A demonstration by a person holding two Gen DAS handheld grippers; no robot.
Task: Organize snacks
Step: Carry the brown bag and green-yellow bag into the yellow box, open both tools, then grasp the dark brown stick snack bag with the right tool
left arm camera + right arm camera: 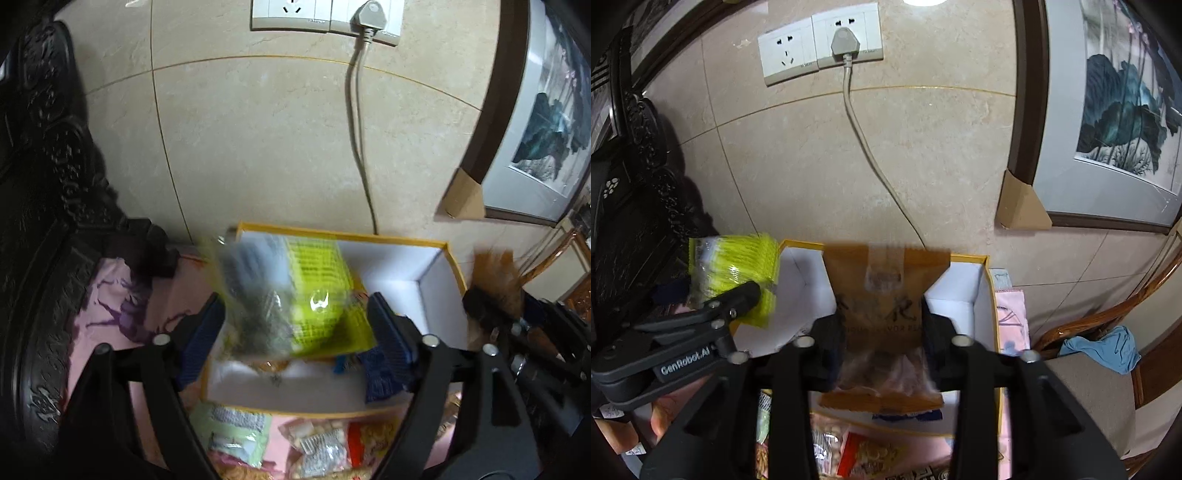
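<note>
A white box with a yellow rim (439, 280) stands against the tiled wall; it also shows in the right wrist view (988, 291). My left gripper (295, 317) is shut on a yellow-green snack bag (314, 288), held above the box's left part; the bag shows in the right wrist view (738, 269) too. My right gripper (881, 325) is shut on a brown snack bag (886, 291), held over the box. Several snack packs (317, 450) lie on the pink cloth in front of the box.
A grey power cord (871, 158) hangs from the wall socket (820, 40) down behind the box. A dark carved cabinet (40, 206) stands at the left. A framed picture (1108, 122) leans on the wall at the right, above a wooden chair (1108, 332).
</note>
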